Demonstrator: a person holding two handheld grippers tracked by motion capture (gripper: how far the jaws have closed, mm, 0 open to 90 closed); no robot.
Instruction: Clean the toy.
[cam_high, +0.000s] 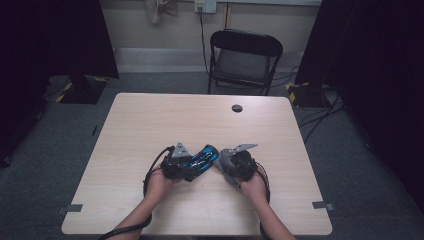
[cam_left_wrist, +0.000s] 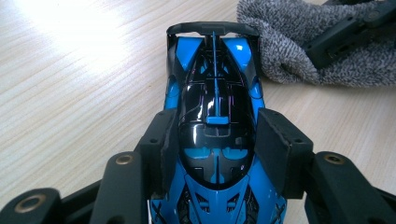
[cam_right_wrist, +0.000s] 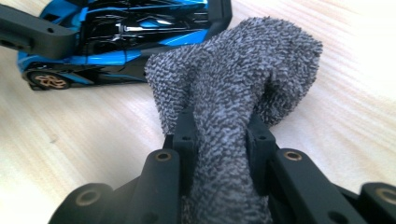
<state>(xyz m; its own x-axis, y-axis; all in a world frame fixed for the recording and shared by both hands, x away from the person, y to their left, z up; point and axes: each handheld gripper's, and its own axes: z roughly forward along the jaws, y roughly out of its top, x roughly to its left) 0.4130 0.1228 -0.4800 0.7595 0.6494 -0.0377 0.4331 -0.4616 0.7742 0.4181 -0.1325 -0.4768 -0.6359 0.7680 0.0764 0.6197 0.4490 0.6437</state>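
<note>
On the pale wooden table (cam_high: 150, 120), the left gripper (cam_left_wrist: 215, 140) clamps a blue-and-black toy race car (cam_left_wrist: 215, 93); the right gripper (cam_right_wrist: 219, 135) pinches a grey cloth (cam_right_wrist: 233, 70) against the car's rear wing.

Blue-black toy car (cam_left_wrist: 215, 116) upright on table (glossy); bunched grey cloth (cam_right_wrist: 233, 93) touching its rear.

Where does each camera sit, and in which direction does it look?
High view: above the person's side, looking forward and down on the table; forearms, left gripper, right gripper.
Left gripper view: on the left gripper, along its jaws clamping the toy car.
Right gripper view: on the right gripper, along jaws squeezing the cloth.
Shared: both gripper views show car and cloth.
</note>
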